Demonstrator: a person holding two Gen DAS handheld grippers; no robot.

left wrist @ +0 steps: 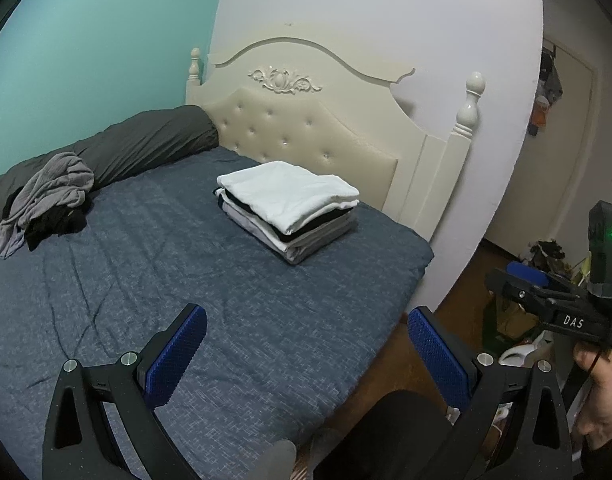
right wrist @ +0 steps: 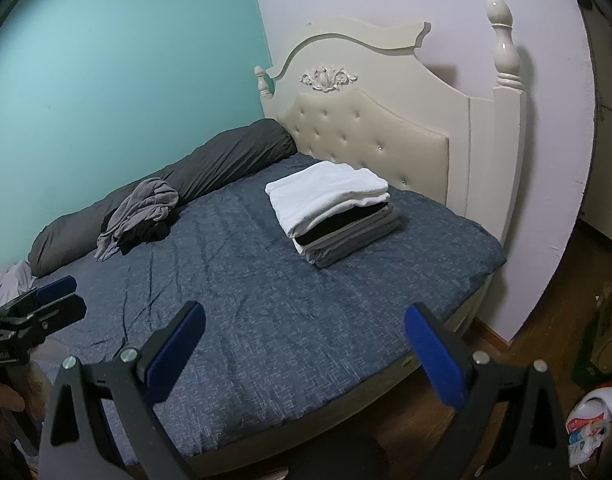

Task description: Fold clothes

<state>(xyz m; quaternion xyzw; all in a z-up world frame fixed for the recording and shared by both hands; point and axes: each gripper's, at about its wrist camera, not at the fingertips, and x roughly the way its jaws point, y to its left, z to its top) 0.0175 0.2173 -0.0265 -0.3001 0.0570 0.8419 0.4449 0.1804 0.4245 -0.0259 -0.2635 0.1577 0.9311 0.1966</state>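
Blue bedsheet [left wrist: 234, 280]; folded stack [left wrist: 288, 208] near headboard [left wrist: 306, 128]; both hand-held grippers [left wrist: 306, 344] [right wrist: 306, 344] wide, empty.

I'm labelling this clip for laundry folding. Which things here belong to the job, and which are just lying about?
Job:
neat stack of folded clothes, white on top
crumpled grey and black unfolded clothes
open left tongs
open right tongs

Lying about:
rolled dark grey duvet
cream tufted headboard
floor clutter

Both grippers held up, jaws wide apart

The left gripper [left wrist: 306, 344] and right gripper [right wrist: 304, 344] grip nothing (a hand [left wrist: 601, 396] holds the right one).
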